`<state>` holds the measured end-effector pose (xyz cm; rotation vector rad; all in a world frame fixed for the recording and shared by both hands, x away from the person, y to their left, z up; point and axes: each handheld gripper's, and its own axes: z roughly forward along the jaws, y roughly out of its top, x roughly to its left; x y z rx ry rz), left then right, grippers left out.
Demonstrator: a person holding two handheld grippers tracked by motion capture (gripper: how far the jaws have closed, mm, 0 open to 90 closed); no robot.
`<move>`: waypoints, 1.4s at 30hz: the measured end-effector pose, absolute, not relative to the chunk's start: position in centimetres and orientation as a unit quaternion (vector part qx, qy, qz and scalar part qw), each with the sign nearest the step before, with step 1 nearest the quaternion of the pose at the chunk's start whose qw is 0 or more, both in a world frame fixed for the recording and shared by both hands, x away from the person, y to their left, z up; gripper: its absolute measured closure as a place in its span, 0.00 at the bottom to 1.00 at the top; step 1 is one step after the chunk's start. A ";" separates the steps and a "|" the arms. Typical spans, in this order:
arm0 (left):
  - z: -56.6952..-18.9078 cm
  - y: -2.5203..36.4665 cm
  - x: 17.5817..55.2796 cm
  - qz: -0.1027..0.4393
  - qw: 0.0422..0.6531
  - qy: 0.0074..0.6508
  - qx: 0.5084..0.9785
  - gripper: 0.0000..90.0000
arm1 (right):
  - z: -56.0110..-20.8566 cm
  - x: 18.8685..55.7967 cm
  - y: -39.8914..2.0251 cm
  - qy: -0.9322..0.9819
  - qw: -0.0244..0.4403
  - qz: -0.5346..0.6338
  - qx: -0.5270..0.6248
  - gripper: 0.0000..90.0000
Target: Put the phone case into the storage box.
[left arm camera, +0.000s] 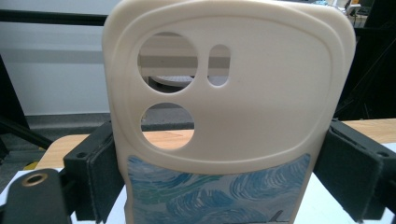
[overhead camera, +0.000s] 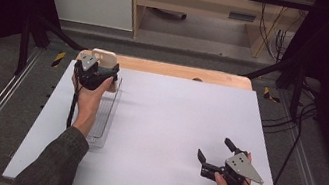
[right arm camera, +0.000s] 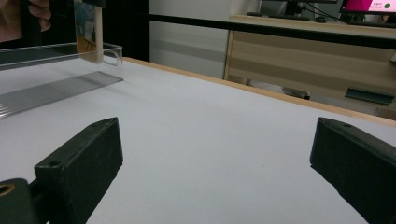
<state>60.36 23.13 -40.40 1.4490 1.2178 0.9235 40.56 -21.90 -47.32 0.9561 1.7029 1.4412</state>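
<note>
While clamped by the left gripper point(overhead camera: 96, 72) at ten o'clock, phone case point(left arm camera: 224, 116) upright above clear tray point(overhead camera: 104, 113); right gripper point(overhead camera: 215, 157) spread wide, holding nothing, at four o'clock on counter point(overhead camera: 167, 123)

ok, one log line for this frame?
left claw: shut on phone case | over clear tray | right claw: open, idle

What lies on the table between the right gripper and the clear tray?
Nothing: in the high view the white table is bare between the right gripper and the clear tray.
</note>
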 end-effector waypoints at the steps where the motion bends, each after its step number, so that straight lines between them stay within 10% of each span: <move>1: -40.5 23.1 60.4 0.381 0.495 0.503 0.597 0.12 | -47.3 40.5 -21.9 0.657 0.349 0.556 0.369 0.03; 42: -42.7 22.8 61.5 0.376 0.473 0.516 0.607 0.12 | -47.5 40.7 -21.9 0.662 0.344 0.552 0.373 0.03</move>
